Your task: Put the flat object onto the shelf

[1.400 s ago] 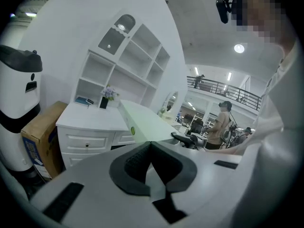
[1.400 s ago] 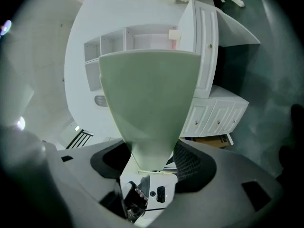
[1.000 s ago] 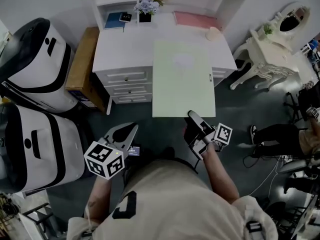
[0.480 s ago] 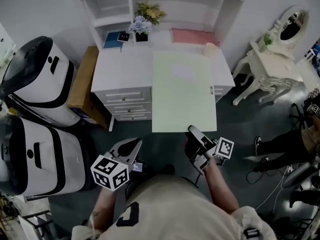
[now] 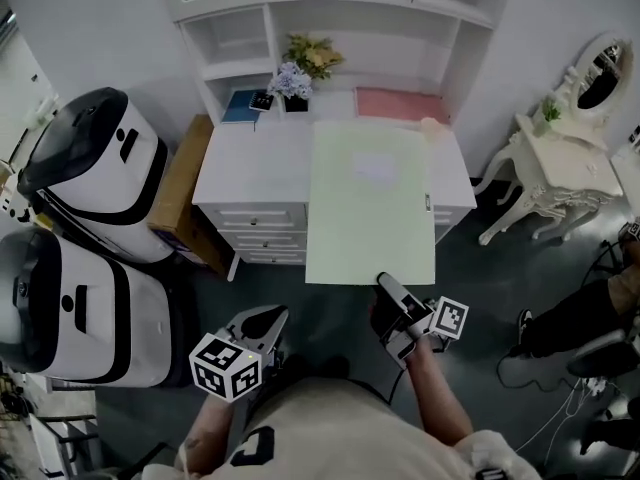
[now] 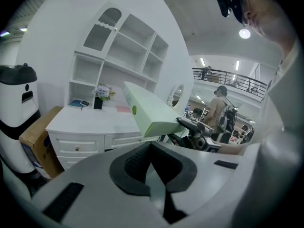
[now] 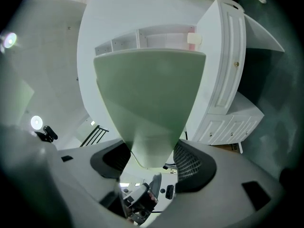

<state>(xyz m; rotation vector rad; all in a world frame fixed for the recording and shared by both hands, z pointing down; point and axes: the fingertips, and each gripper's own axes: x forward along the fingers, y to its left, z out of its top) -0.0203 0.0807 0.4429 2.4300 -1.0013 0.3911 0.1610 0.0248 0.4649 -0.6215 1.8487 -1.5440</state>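
The right gripper [image 5: 386, 284] was clamped on the near short edge of the flat object [image 5: 370, 203], a pale green, box-like panel. In the right gripper view its pads sat against both sides of that edge at the lower centre, and the panel fanned out from there to fill the middle of the frame. The left gripper [image 5: 262, 320], at the lower left of the head view, had its jaws together with nothing between them and was well apart from the panel.

In the head view the panel ran up from the gripper through the centre of the frame. Its far end lay over the right half of the white desk top [image 5: 255, 158] and came near a pink folder [image 5: 400, 104]. The left gripper view showed the panel [image 6: 149, 110] carried in the air, tilted up and clear of the desk. The shelf [image 5: 340, 6] stood across the top of the head view, behind flowers [image 5: 295, 76] and a blue book [image 5: 240, 106].

So the pick-up looked done and the carry was under way. Raising the panel to a shelf bay, sliding it in and letting go were probably what remained. Which bay was meant could not be told.
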